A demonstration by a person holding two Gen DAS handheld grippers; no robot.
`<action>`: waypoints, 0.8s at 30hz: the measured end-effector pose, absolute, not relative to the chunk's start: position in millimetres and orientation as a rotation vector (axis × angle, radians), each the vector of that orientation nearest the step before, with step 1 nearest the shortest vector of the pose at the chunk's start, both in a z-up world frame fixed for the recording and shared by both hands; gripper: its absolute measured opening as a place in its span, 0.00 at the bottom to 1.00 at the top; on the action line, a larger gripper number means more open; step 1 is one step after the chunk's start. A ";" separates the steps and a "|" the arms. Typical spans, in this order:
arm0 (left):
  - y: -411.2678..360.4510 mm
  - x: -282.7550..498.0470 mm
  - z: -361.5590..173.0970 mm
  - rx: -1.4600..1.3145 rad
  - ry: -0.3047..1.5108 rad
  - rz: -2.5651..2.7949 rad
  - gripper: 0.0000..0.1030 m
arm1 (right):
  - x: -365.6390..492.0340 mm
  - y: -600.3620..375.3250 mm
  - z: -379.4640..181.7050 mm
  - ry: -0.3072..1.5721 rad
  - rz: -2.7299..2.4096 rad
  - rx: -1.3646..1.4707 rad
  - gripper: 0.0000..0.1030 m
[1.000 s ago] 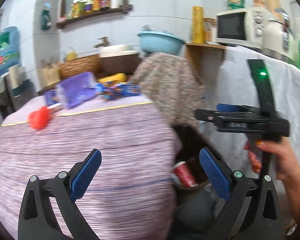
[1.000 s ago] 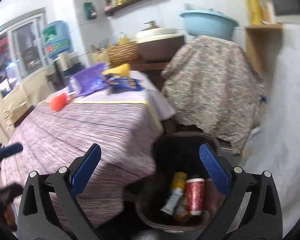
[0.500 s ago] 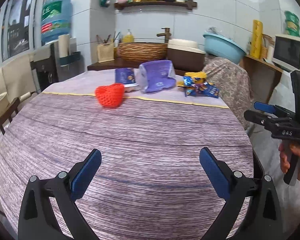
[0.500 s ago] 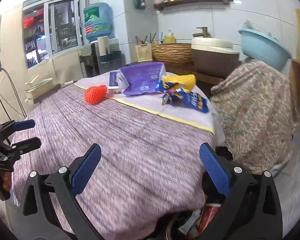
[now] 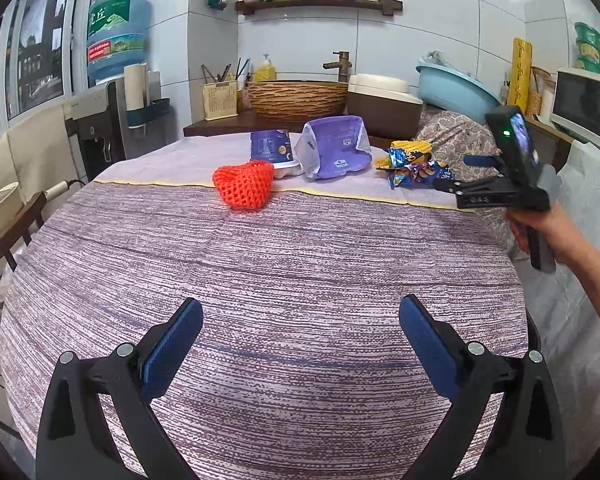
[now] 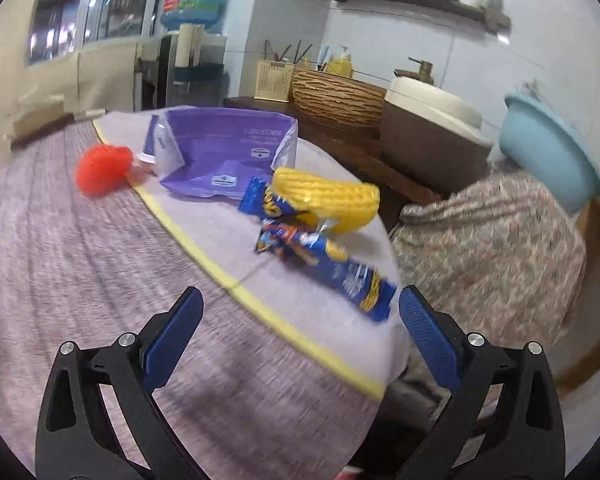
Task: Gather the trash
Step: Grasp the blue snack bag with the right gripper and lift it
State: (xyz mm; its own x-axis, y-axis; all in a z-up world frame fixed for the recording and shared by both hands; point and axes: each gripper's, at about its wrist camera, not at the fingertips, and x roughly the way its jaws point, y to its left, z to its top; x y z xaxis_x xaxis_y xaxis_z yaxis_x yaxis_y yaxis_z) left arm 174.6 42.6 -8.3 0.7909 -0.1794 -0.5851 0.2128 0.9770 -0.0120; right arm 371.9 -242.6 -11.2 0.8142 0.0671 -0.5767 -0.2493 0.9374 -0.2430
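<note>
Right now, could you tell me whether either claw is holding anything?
Nothing is held: the left claw and right claw are both open and empty.

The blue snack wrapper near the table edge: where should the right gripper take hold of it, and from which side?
Probably its near end: the blue snack wrapper lies long and flat on the table, pointing toward the open right gripper. Come low from the front, jaws across its narrow width.

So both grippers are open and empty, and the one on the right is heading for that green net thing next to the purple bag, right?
Not quite: the net is orange-red, not green, as the left wrist view shows. The rest holds: the left gripper and right gripper are open and empty, and the net lies beside the purple bag, though where the right one is heading is only a guess.
</note>
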 end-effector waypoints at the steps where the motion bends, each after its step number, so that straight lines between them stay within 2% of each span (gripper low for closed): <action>1: 43.5 175.2 -9.0 0.061 0.627 -0.207 0.94 | 378.7 -241.2 -12.3 0.601 0.168 -0.344 0.92; 4: 44.7 176.8 -10.5 0.065 0.633 -0.208 0.94 | 400.9 -237.0 -20.1 0.635 0.153 -0.440 0.87; 6: 44.8 179.3 -11.2 0.069 0.638 -0.210 0.94 | 412.3 -235.3 -28.8 0.663 0.149 -0.499 0.78; 8: 44.6 184.1 -12.3 0.071 0.647 -0.214 0.94 | 416.8 -233.7 -33.7 0.668 0.149 -0.544 0.63; 9: 44.9 186.6 -12.9 0.070 0.652 -0.215 0.94 | 417.7 -231.9 -36.3 0.668 0.148 -0.569 0.58; 11: 45.1 192.7 -14.5 0.068 0.662 -0.217 0.94 | 417.6 -228.4 -40.1 0.672 0.153 -0.599 0.38; 14: 46.2 202.4 -17.7 0.062 0.678 -0.216 0.94 | 408.9 -225.8 -38.4 0.664 0.201 -0.590 0.19; 16: 47.1 210.0 -19.7 0.064 0.691 -0.215 0.94 | 398.5 -224.6 -34.5 0.646 0.221 -0.574 0.13; 24: 51.2 250.8 -20.9 0.081 0.727 -0.185 0.94 | 345.8 -214.5 -12.9 0.614 0.391 -0.444 0.10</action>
